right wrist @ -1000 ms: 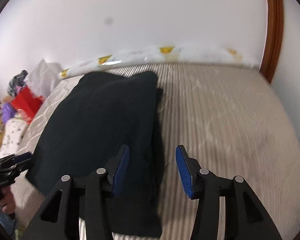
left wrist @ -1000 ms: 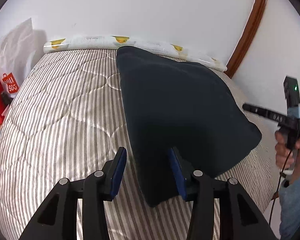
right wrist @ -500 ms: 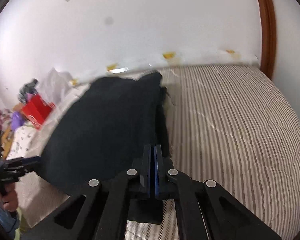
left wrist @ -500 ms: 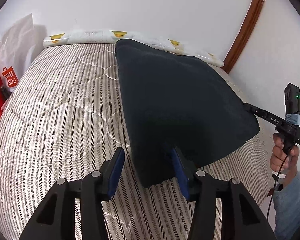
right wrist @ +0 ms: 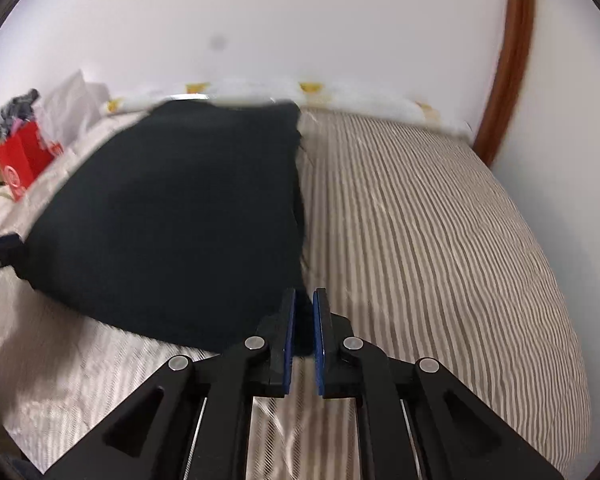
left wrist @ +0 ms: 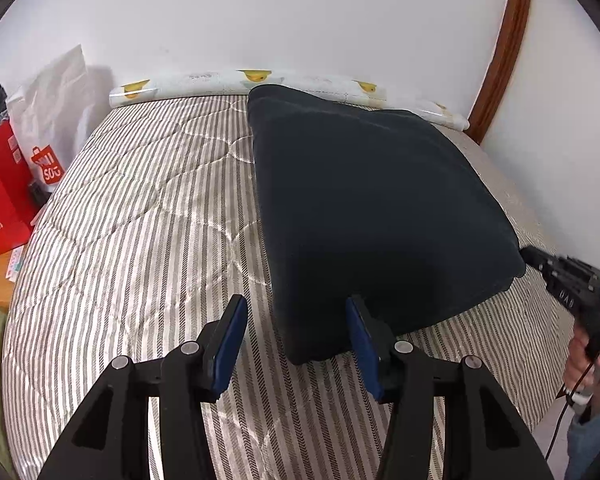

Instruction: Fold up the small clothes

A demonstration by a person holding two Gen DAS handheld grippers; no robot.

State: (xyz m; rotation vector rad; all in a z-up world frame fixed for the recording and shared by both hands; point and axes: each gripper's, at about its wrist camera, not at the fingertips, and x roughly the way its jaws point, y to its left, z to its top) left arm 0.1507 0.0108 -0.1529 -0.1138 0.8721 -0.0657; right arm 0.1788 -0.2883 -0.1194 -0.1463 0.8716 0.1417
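A dark navy garment lies folded flat on the striped bed. My left gripper is open at the garment's near left corner; that corner lies between the blue pads without being pressed. In the right wrist view my right gripper is shut on the near right corner of the garment, with dark cloth showing between its pads. The left wrist view shows the right gripper at the cloth's right corner, held by a person's hand.
A red shopping bag and a white bag stand left of the bed. A rolled mat with yellow prints lies along the white wall. A wooden door frame rises at the right. Bare striped bedding lies right of the garment.
My right gripper's jaws went from wide open to shut at the garment's near right corner, and it shifted sideways along the edge. The left gripper has barely moved and stays open.
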